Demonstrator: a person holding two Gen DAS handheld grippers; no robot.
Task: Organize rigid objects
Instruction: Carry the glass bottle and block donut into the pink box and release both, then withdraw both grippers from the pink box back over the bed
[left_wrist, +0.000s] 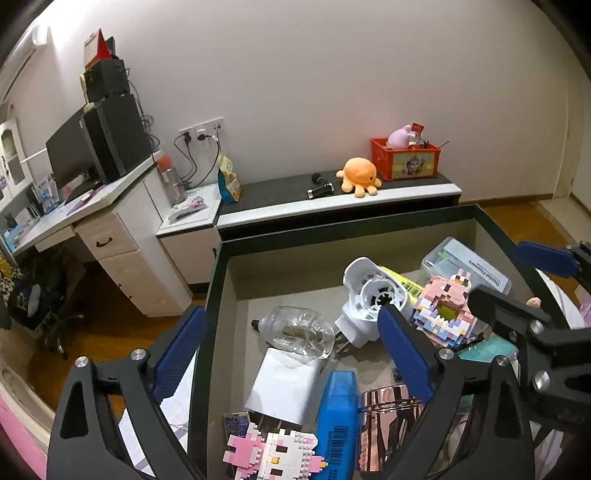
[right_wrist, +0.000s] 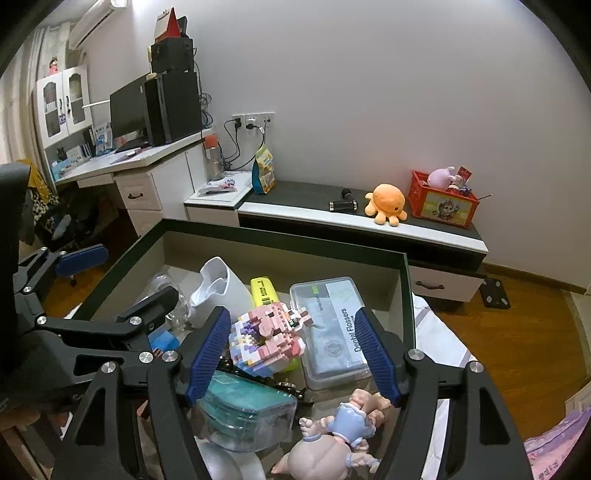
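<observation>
two grippers, left gripper (left_wrist: 291, 354) and right gripper (right_wrist: 291, 354), spread wide, empty, over cluttered box (left_wrist: 332, 229)

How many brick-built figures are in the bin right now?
2. One pink and purple brick figure sits mid-bin, between the right hand-held gripper fingers and against the floss box. One pink and white brick figure lies at the near edge. Clutter may hide more.
</observation>
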